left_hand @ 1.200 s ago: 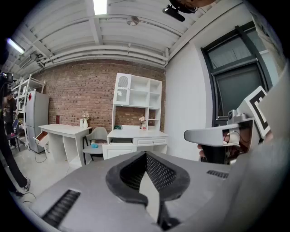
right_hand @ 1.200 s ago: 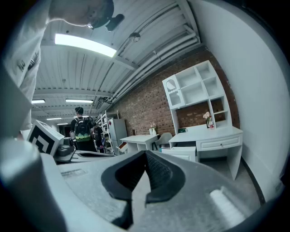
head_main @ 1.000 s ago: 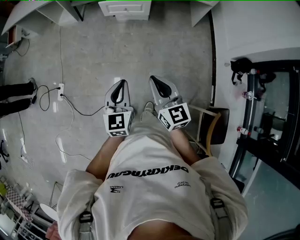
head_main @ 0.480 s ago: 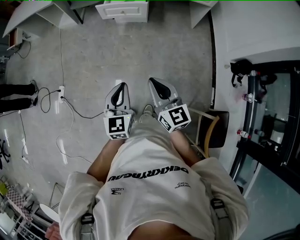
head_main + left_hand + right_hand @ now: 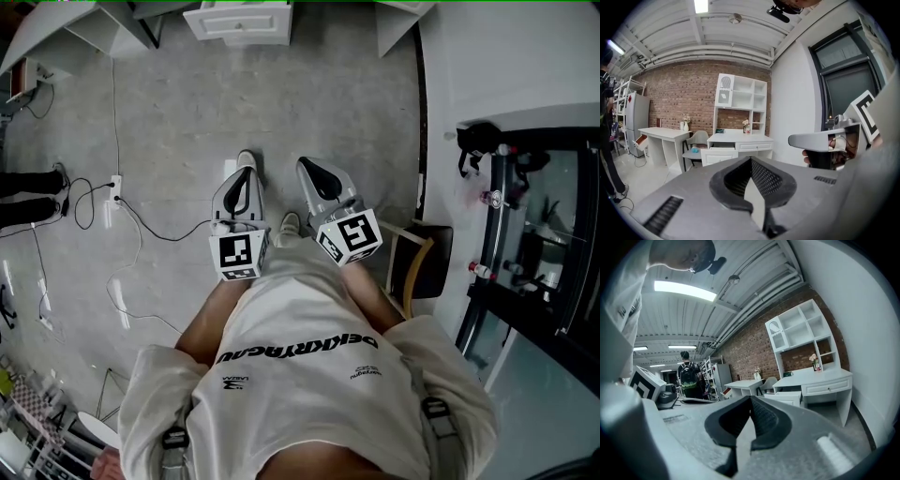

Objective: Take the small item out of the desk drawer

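Observation:
A white desk with a hutch (image 5: 740, 136) stands across the room, and one drawer (image 5: 718, 154) is pulled open. From the head view the open drawer (image 5: 242, 21) is at the top edge; its inside is too far off to show any small item. I hold both grippers at chest height, far short of the desk. My left gripper (image 5: 242, 173) is shut with nothing between its jaws (image 5: 751, 163). Beside it, my right gripper (image 5: 315, 169) is shut and empty as well (image 5: 750, 400).
Grey concrete floor lies between me and the desk. A black cable and socket strip (image 5: 114, 187) lie on the floor to the left. A wooden chair (image 5: 419, 264) stands close on my right beside a black metal frame (image 5: 525, 234). A person with a backpack (image 5: 689, 373) stands far left.
A shoe has come forward on the floor just ahead of the left gripper and the floor has shifted slightly in view. Both grippers stay shut and side by side.

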`<state>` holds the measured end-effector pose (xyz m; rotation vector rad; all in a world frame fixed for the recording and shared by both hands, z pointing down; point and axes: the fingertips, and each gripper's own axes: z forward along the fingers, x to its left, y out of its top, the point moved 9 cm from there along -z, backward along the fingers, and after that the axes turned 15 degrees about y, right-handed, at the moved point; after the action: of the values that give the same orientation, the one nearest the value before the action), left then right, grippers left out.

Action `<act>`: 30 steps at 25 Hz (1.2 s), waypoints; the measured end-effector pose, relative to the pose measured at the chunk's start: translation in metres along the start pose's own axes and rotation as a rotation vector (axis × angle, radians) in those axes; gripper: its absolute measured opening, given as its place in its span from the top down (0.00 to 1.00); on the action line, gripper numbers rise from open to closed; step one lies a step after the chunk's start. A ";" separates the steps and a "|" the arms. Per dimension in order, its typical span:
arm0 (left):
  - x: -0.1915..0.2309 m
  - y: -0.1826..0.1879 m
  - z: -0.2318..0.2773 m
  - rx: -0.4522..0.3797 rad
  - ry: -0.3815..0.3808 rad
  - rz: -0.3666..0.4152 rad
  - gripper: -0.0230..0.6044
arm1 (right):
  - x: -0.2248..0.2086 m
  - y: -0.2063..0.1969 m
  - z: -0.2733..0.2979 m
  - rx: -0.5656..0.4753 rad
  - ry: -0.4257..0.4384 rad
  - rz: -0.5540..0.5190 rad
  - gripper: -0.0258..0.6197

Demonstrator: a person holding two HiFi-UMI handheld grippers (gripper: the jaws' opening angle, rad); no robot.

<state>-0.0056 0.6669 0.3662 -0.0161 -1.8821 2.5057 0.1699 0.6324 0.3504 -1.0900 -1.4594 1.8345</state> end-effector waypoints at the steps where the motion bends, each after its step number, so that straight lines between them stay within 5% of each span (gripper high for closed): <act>1: 0.002 0.001 0.008 -0.002 -0.001 -0.001 0.97 | -0.005 0.000 0.006 0.004 -0.002 -0.002 0.96; 20: 0.107 0.089 0.270 -0.010 -0.093 0.015 0.97 | -0.151 0.074 0.228 0.026 -0.080 -0.031 0.96; 30: 0.152 0.109 0.359 0.024 -0.153 0.038 0.97 | -0.192 0.091 0.315 0.032 -0.135 -0.007 0.96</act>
<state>-0.1618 0.2932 0.3610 0.1455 -1.9221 2.6244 0.0075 0.2894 0.3376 -0.9610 -1.5011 1.9525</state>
